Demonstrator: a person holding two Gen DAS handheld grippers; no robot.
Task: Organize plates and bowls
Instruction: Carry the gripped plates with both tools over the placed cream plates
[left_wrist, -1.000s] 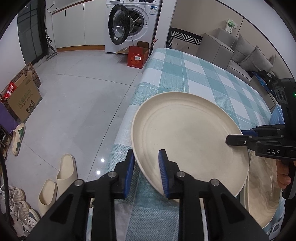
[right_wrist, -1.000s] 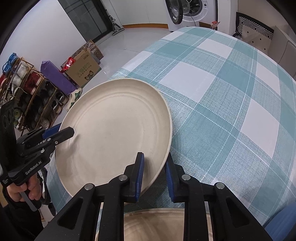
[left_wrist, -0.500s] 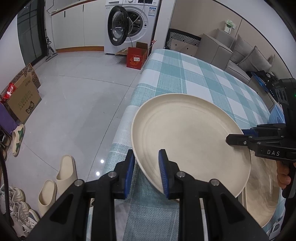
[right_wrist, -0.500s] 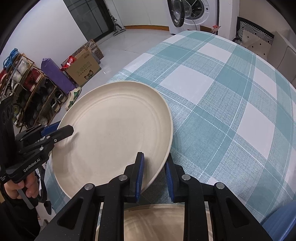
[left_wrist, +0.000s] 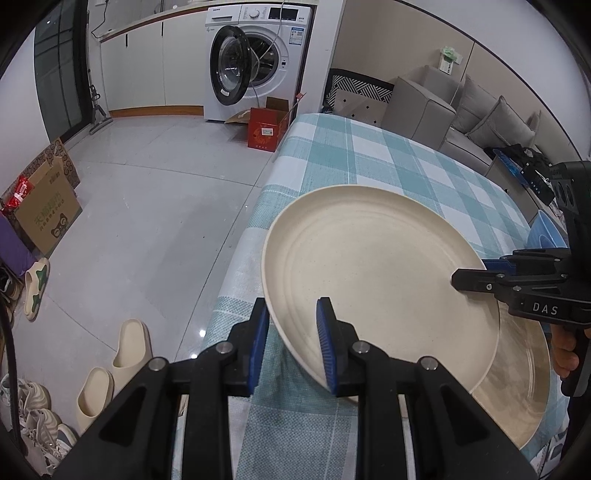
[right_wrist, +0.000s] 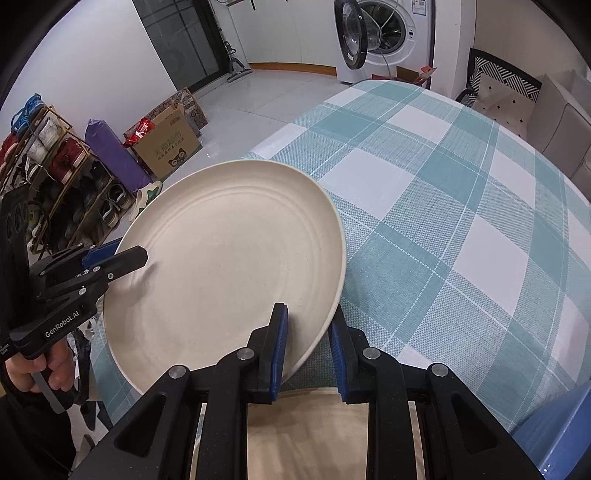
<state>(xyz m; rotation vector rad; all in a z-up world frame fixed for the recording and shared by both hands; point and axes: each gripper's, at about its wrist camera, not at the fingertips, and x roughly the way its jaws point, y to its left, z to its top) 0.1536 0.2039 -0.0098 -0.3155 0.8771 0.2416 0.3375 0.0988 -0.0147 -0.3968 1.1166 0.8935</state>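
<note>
A cream plate (left_wrist: 373, 273) is held level above the checked tablecloth (left_wrist: 369, 158), nothing being carried on it. Its near rim is clamped between the blue pads of the left gripper (left_wrist: 291, 343), which is closed down to the thickness of the rim; the opposite rim is pinched likewise by the right gripper (right_wrist: 306, 350), so the plate extends forward from each claw. A second cream plate (left_wrist: 524, 380) is seen on the cloth below and behind the right gripper, partly overlapped by the held plate. Against the frames before, the held plate is found slightly farther along the table, both grips unchanged.
</note>
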